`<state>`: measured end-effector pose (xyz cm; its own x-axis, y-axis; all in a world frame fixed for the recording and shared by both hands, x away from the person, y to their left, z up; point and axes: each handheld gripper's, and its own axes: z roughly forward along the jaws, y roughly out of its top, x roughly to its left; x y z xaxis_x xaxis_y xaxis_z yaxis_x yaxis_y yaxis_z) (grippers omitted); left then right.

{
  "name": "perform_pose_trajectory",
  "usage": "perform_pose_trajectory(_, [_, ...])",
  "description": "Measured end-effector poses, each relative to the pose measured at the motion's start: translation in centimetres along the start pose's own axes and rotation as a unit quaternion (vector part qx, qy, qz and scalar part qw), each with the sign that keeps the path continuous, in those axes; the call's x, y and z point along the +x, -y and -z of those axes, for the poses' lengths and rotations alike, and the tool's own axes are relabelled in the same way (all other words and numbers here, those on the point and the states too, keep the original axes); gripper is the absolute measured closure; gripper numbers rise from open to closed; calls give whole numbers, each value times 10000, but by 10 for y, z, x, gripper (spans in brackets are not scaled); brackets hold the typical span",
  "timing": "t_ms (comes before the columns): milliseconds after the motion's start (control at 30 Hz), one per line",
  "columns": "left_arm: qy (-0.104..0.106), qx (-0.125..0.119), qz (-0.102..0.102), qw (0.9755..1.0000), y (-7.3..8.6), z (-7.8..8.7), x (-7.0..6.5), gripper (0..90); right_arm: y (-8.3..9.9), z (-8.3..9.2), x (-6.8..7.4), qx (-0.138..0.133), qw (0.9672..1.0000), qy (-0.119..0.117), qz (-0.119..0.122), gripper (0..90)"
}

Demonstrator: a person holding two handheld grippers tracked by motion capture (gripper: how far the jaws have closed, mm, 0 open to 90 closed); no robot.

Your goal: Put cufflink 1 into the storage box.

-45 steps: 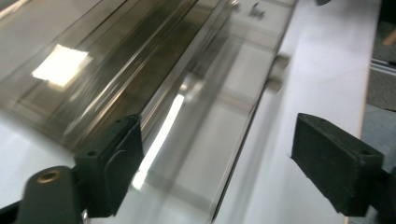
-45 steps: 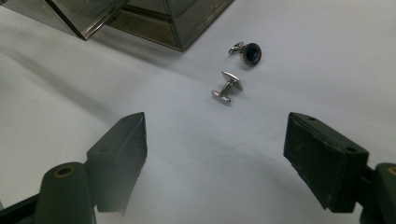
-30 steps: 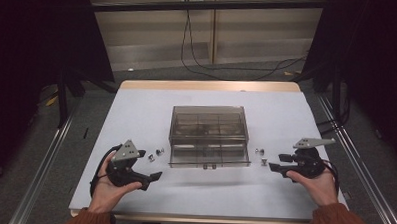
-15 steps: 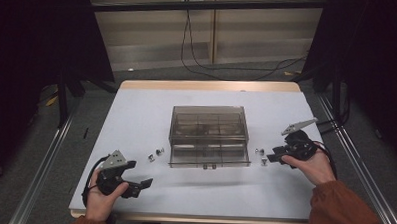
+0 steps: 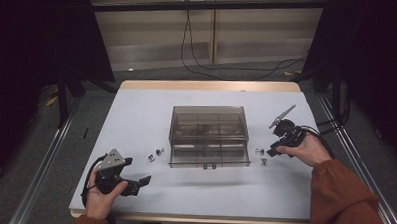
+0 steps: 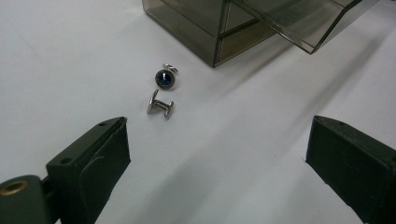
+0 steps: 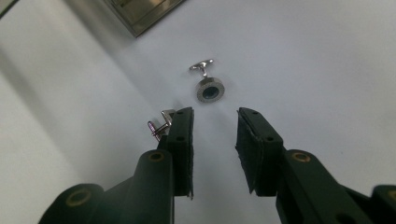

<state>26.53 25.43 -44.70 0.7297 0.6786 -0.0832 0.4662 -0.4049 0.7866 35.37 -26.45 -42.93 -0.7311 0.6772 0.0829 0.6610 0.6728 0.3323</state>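
In the high view the cufflinks left of the box (image 5: 155,154) and the cufflinks right of the box (image 5: 261,156) were too small to tell face from post. In the right gripper view one cufflink (image 7: 158,125) lay partly hidden behind a black pad of the right tongs (image 7: 215,135). In the left gripper view the smoky plastic box (image 6: 252,25) was cut off by the top edge, and the left tongs (image 6: 219,154) by the bottom edge.
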Motion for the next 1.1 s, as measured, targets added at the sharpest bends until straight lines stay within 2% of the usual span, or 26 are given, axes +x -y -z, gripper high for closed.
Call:
perform_pose_trajectory(133, [43, 41, -80, 10000, 0, -2, -1, 65, -11, -6, 2, 251, 9996, 48, 78, 679])
perform_pose_trajectory(167, [52, 59, -72, 9999, 0, -2, -2, 65, -14, -10, 1, 340, 9993, 26, 170, 679])
perform_pose_trajectory(233, [57, 61, -70, 9999, 0, -2, -1, 65, -17, -14, 1, 413, 9988, 104, 238, 676])
perform_pose_trajectory(300, [52, 75, -87, 9999, 0, -2, -1, 65, -19, -15, 2, 420, 9988, 103, 220, 672])
perform_pose_trajectory(333, [57, 66, -77, 9999, 0, -2, -1, 65, -20, -16, 1, 399, 9988, 69, 290, 671])
perform_pose_trajectory(467, [41, 79, -102, 9999, -1, -3, -2, 65, -21, -25, 2, 555, 9977, 106, 381, 663])
perform_pose_trajectory(500, [35, 84, -102, 9999, -1, -3, -2, 65, -21, -26, 4, 580, 9974, 179, 390, 668])
perform_pose_trajectory(600, [66, 149, -179, 9997, -1, -5, -3, 65, -22, -29, 4, 570, 9967, 208, 532, 676])
perform_pose_trajectory(667, [20, 193, -232, 9995, -1, -5, -3, 65, -23, -30, 4, 601, 9968, 212, 491, 664])
perform_pose_trajectory(700, [61, 191, -225, 9995, -1, -6, -4, 65, -23, -30, 4, 545, 9971, 211, 480, 664])
perform_pose_trajectory(767, [71, 198, -253, 9995, -1, -6, -4, 65, -25, -32, 5, 541, 9969, 159, 549, 665])
perform_pose_trajectory(900, [71, 191, -226, 9995, -1, -6, -4, 65, -25, -31, 6, 538, 9968, 131, 569, 733])
perform_pose_trajectory(967, [75, 190, -224, 9995, -1, -6, -4, 65, -25, -31, 7, 549, 9966, 158, 588, 737])
perform_pose_trajectory(1100, [83, 202, -257, 9994, -1, -6, -4, 65, -24, -31, 7, 518, 9975, 131, 461, 738])
